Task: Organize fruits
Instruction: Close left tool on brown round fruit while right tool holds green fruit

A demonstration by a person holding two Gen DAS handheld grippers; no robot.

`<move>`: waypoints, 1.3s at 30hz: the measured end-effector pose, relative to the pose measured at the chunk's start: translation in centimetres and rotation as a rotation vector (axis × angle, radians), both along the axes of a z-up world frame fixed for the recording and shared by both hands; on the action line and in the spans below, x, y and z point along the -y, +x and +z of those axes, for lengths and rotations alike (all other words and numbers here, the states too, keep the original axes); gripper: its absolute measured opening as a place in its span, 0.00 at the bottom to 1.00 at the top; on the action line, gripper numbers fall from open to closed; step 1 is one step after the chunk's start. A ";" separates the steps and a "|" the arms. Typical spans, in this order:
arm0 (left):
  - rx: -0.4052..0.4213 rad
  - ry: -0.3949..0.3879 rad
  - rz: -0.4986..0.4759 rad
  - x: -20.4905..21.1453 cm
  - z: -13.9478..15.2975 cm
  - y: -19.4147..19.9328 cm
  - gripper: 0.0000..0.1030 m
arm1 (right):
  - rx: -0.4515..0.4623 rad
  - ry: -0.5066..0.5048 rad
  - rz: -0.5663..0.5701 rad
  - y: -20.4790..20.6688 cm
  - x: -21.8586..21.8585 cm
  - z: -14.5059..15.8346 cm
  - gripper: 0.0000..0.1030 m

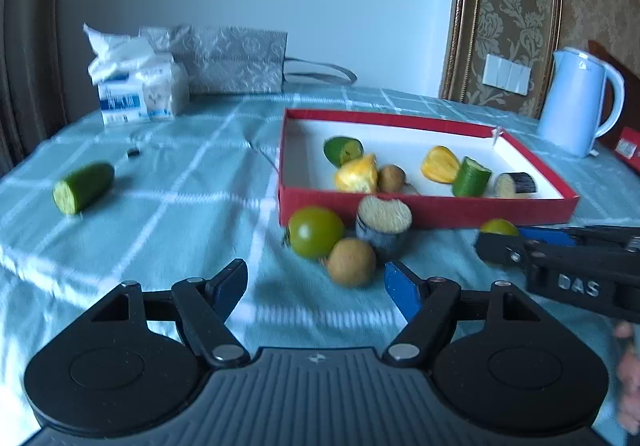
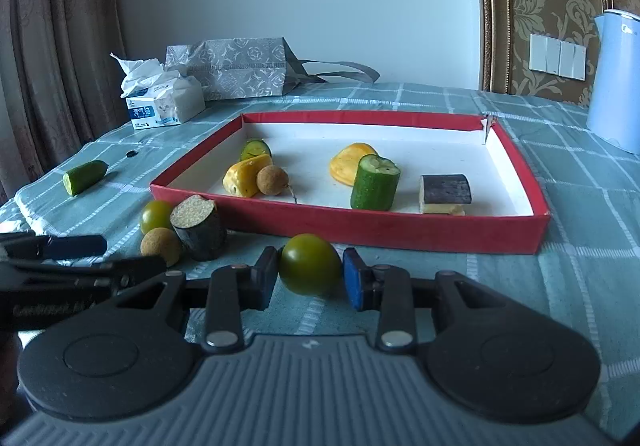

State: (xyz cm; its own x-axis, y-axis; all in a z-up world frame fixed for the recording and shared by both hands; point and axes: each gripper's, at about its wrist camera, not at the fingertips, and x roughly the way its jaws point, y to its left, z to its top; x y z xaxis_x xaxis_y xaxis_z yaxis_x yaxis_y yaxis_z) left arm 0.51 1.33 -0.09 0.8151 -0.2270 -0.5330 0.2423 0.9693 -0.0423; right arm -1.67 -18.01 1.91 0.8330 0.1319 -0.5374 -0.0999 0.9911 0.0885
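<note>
Open cloth lies left of the red box (image 2: 344, 230). Right gripper (image 2: 310, 274) is clamped on a green tomato (image 2: 310, 264) just before the box's near wall. Left gripper (image 1: 316, 286) stands apart, empty, near a longan (image 1: 352, 262). The box holds cucumber, yellow pieces, longan, eggplant.

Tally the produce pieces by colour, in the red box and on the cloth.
Green, round tomatoes: 2, the second gripped by the right claw
Green, cut cucumber: 3
Yellow, cut chunks: 2
Brown, round longans: 2
Dark purple, cut eggplant: 2
Total: 11
</note>
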 end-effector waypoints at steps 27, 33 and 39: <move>-0.020 0.047 -0.120 2.0 -0.4 0.8 0.45 | -0.001 0.015 -0.011 0.0 0.3 -0.1 0.33; -0.018 0.055 -0.127 2.2 -0.4 0.9 0.34 | -0.002 0.015 -0.012 0.0 0.2 -0.1 0.32; -0.005 0.070 -0.160 2.7 -0.5 0.6 0.30 | -0.003 0.017 -0.015 0.0 0.2 -0.1 0.33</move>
